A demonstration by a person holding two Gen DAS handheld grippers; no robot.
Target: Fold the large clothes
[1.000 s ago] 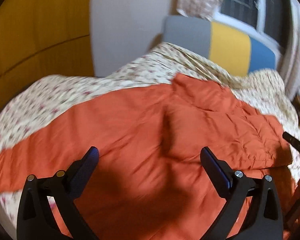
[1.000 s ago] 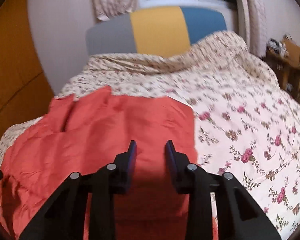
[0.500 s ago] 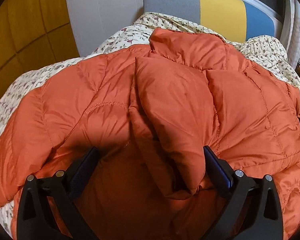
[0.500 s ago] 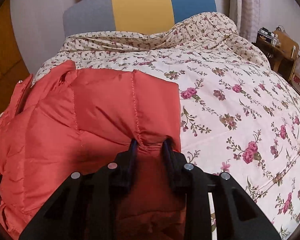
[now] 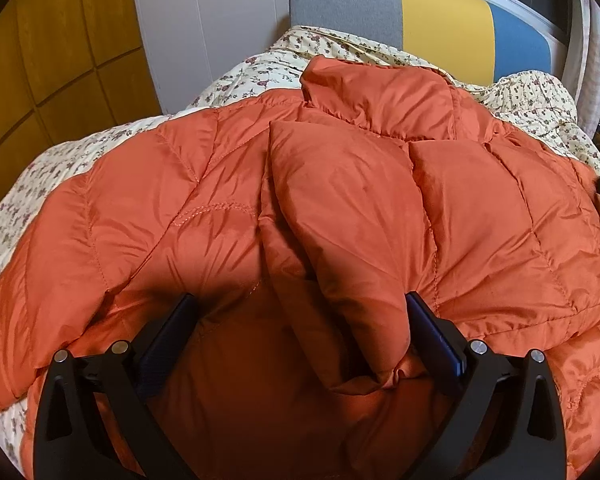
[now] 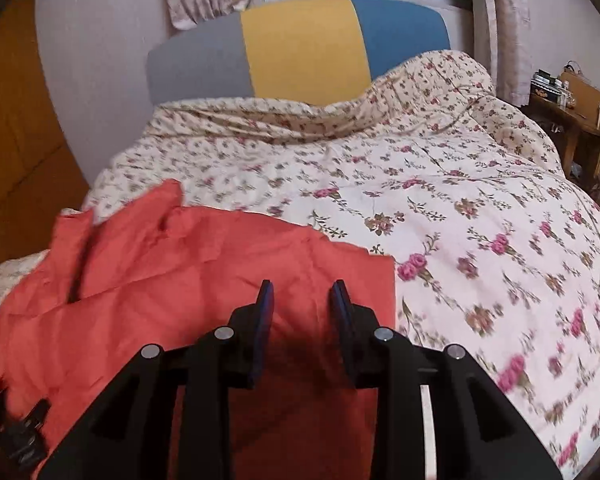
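Jacket (image 5: 340, 208) bulges between wide left jaws, lies beneath parted right jaws.

A floral quilt (image 6: 440, 208) covers the bed below a grey, yellow and blue headboard (image 6: 300, 48), with a wooden side table (image 6: 572, 116) alongside.

The left gripper (image 5: 300, 312) has dropped close onto the orange puffer jacket (image 5: 340, 208), jaws spread wide around a puffy fold. The right gripper (image 6: 302, 300) has let go of the jacket edge (pinched a moment back), opened slightly and pulled away.
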